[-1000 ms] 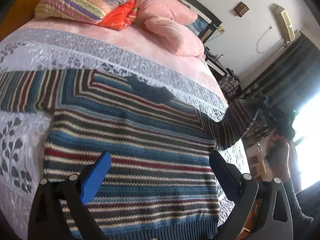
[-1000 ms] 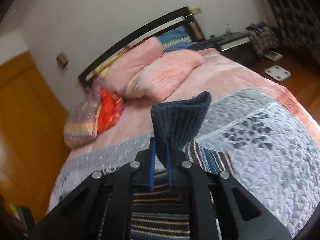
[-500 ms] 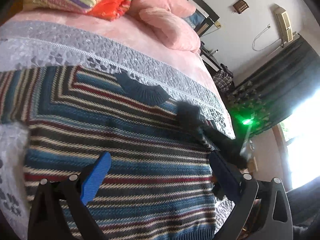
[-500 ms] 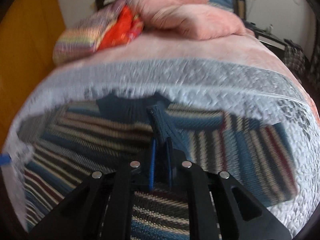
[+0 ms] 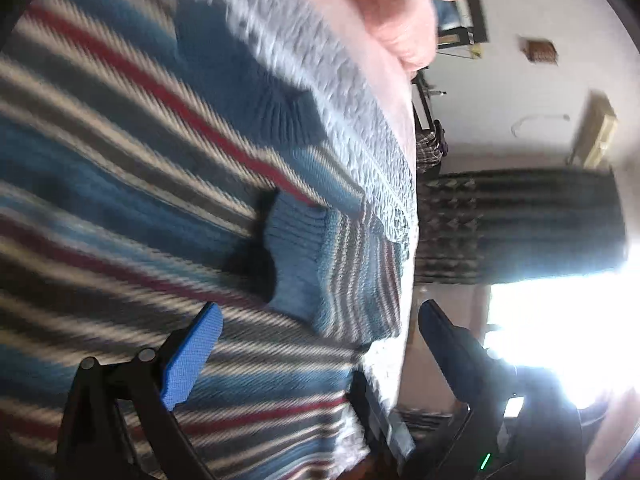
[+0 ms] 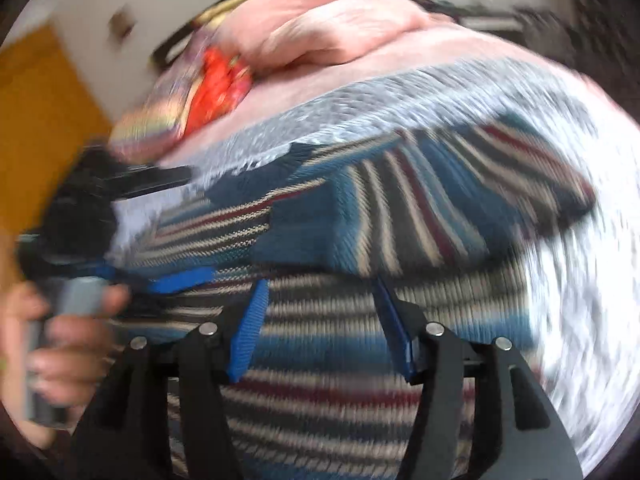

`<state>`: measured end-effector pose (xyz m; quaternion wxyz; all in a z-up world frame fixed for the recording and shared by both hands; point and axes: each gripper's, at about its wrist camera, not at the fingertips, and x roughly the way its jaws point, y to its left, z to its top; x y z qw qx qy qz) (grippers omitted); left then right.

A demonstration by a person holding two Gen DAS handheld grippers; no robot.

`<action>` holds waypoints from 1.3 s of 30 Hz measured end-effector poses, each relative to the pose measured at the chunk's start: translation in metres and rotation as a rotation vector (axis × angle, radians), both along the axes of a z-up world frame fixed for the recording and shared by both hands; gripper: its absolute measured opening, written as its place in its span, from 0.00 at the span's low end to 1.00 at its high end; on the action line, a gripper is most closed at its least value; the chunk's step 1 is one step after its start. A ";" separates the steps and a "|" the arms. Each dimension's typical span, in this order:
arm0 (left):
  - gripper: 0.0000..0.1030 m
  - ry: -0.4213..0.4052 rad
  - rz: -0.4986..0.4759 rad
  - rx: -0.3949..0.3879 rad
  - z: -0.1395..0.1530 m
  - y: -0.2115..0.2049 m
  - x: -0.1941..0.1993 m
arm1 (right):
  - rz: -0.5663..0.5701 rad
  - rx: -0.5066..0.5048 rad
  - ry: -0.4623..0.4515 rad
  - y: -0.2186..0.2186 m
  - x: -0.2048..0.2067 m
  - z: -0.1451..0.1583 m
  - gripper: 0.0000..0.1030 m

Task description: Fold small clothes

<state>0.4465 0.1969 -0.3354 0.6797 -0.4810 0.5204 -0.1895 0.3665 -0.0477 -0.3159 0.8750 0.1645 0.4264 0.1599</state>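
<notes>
**Striped sweater on the bed, one sleeve folded in, both hand-held grippers empty**

A striped knitted sweater (image 6: 360,320) is being shown spread flat on a grey quilted bed (image 6: 580,280), with pink pillows (image 6: 340,36) at the far end. Its right sleeve (image 5: 320,264) is lying folded across the chest, the dark blue cuff near the collar. The right hand-held gripper (image 6: 320,320) is being held just above the body of the garment, its jaws wide and gripping nothing. The left hand-held gripper (image 5: 316,344) is likewise being held wide and empty near the folded sleeve. Both views are blurred by motion. The fold is probably best finished by the opposite sleeve being taken at its cuff, carried across level, and laid flat without the body being dragged.
</notes>
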 end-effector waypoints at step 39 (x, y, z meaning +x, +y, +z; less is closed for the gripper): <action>0.07 -0.264 -0.148 0.423 0.189 0.058 0.057 | 0.070 0.151 0.014 0.010 -0.014 -0.037 0.55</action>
